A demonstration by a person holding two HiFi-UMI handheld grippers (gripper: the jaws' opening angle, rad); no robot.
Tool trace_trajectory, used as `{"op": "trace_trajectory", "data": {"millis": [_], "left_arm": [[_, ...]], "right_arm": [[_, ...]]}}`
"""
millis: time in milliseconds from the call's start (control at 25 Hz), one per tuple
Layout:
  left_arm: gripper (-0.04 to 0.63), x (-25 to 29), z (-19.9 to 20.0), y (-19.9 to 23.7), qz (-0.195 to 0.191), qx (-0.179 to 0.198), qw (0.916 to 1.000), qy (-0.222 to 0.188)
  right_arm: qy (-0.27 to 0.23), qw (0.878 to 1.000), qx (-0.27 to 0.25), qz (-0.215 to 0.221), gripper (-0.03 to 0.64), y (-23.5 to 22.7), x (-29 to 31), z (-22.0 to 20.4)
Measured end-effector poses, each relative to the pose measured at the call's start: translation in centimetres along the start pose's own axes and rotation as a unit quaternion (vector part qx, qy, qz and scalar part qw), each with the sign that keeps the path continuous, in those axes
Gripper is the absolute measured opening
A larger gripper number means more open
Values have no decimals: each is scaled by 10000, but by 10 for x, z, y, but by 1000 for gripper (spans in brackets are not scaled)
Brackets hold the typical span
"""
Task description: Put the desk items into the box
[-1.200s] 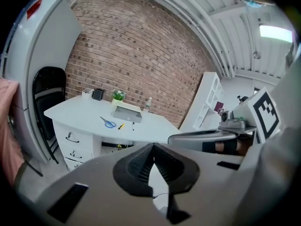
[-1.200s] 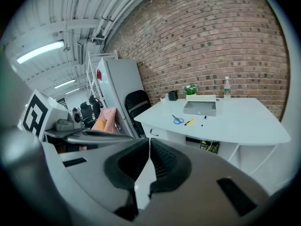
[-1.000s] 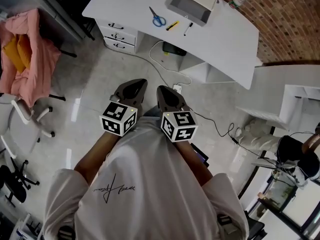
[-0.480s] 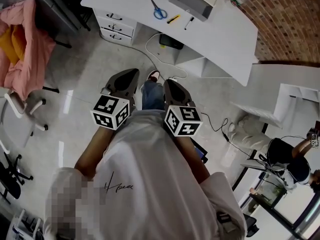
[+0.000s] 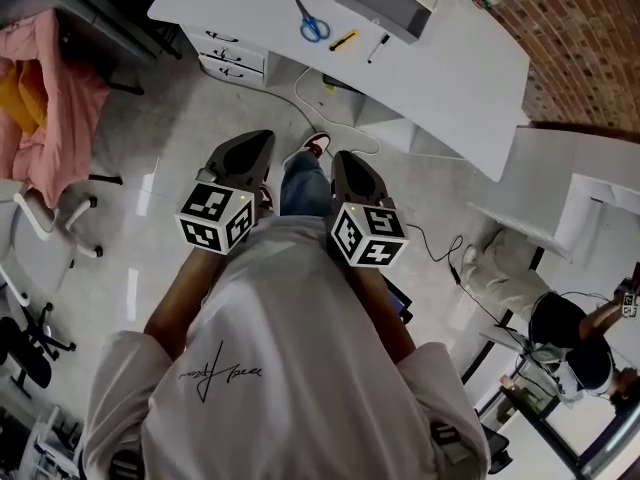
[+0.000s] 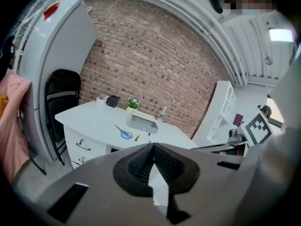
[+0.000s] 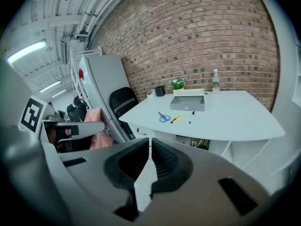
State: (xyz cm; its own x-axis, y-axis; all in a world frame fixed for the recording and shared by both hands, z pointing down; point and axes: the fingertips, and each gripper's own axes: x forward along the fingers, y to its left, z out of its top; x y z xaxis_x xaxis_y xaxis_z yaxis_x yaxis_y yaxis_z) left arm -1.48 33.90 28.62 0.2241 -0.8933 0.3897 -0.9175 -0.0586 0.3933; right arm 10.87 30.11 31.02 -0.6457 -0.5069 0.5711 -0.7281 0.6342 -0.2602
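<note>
Up on the white desk the desk items lie in a short row just beside the box, apart from each other: blue-handled scissors with the blades shut, a yellow-and-black stick-like item whose kind cannot be told, and a slim black marker with a pale end. The box is a grey, open-topped tray with white walls, and nothing shows inside it. A small mark sits on its front wall in the right gripper view, too small to read. Behind it, against the brick wall, stand a clear bottle, a small potted plant and a black cup. Desk drawers with dark handles face the floor, where a white cable loops. Well short of the desk, the left gripper and the right gripper are held side by side above the floor, pointing toward the desk. Each has its ribbed jaws pressed together at the tips with nothing between them. Both carry cubes with black-and-white square markers. The person's white shirt bears a dark cursive scrawl on the back that cannot be read. A red label on a white cabinet is also too small to read. Pink cloth hangs over a chair at the left.
</note>
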Motion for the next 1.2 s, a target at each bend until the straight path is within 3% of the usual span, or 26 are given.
{"op": "trace_trajectory", "data": {"millis": [720, 1000, 1200], "left_arm": [[6, 188, 68, -2, 140, 563, 9958, 714], [6, 234, 79, -2, 207, 484, 9943, 930], [6, 241, 71, 17, 449, 181, 9939, 994]], "right_arm": [[-219, 9964, 820, 88, 28, -142, 97, 102], [-124, 9952, 959, 137, 28, -172, 120, 112], [28, 9947, 1006, 198, 29, -166, 134, 104]]}}
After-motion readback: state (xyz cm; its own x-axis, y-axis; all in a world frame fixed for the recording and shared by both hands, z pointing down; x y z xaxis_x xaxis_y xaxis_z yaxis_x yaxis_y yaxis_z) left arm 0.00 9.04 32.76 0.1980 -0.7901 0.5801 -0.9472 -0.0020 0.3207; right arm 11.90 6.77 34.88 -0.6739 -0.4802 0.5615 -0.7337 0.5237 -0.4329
